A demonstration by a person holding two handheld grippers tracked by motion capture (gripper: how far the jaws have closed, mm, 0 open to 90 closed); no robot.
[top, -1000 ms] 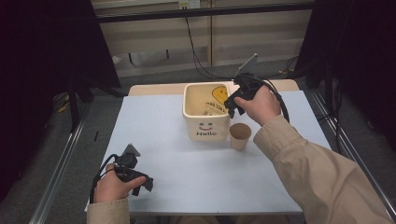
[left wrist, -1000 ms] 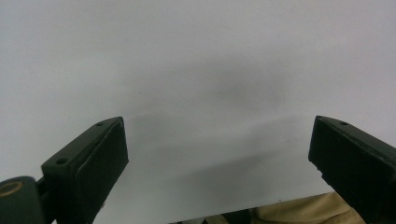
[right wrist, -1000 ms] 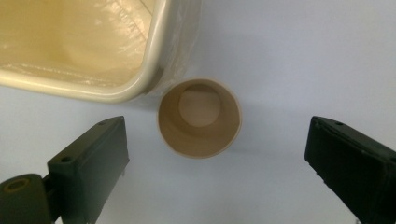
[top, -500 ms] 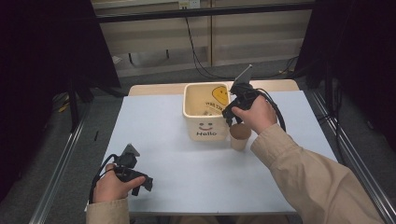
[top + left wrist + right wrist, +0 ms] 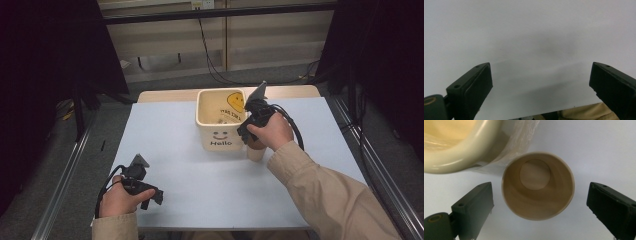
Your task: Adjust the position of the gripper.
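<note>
Where the frames are read together, these points are noted:

Table: a pale blue-white top is seen across the middle of the high view.

Bucket: a cream square container printed with a smile and "Hello" is placed at upper centre of the high view; its rounded rim is seen at upper left of the right gripper view, with clear plastic film beside it.

Paper cup: it is stood upright and empty on the table, just beside the bucket, at centre of the right gripper view.

Right gripper: it is pointed down over the cup; the jaws are spread wide to either side of the cup, not touching it.

Left gripper: it is held at lower left of the high view, well apart from the bucket; the jaws are spread wide over bare table, with nothing between them.
</note>
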